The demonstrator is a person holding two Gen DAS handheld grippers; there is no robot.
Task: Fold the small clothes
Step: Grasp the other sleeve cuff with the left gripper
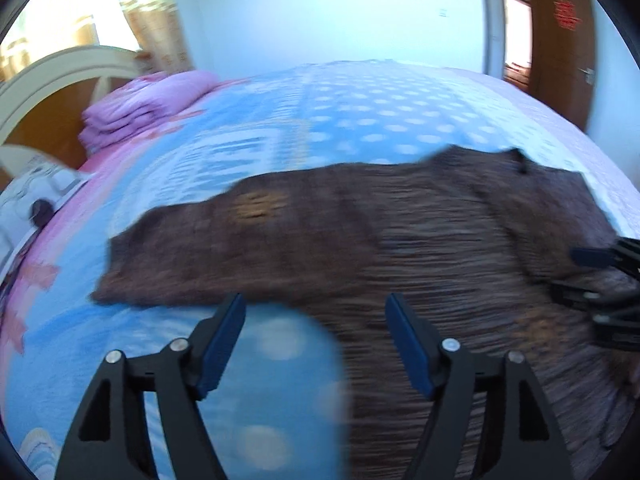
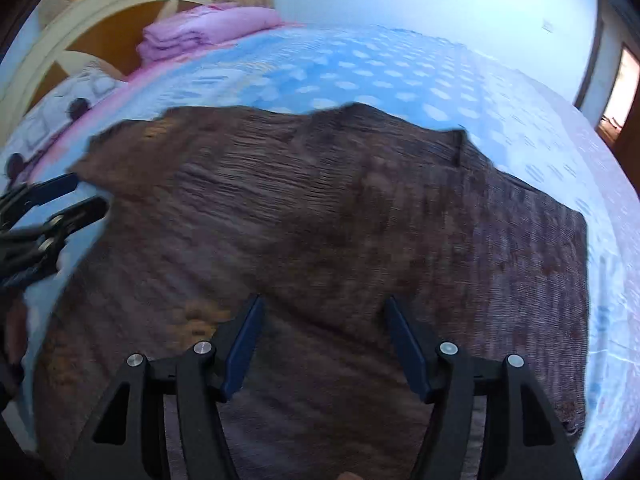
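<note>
A brown ribbed knit garment lies spread flat on the bed, one sleeve stretched out to the left in the left wrist view. My left gripper hovers open over the garment's near left edge, nothing between its blue pads. My right gripper is open above the middle of the garment, also with nothing held. Each gripper shows in the other's view: the right gripper at the right edge over the cloth, the left gripper at the left edge by the sleeve end. Both views are blurred.
The bed has a blue sheet with white dots. A folded pink quilt lies by the cream headboard, with a patterned pillow beside it. A wooden door stands at the far right.
</note>
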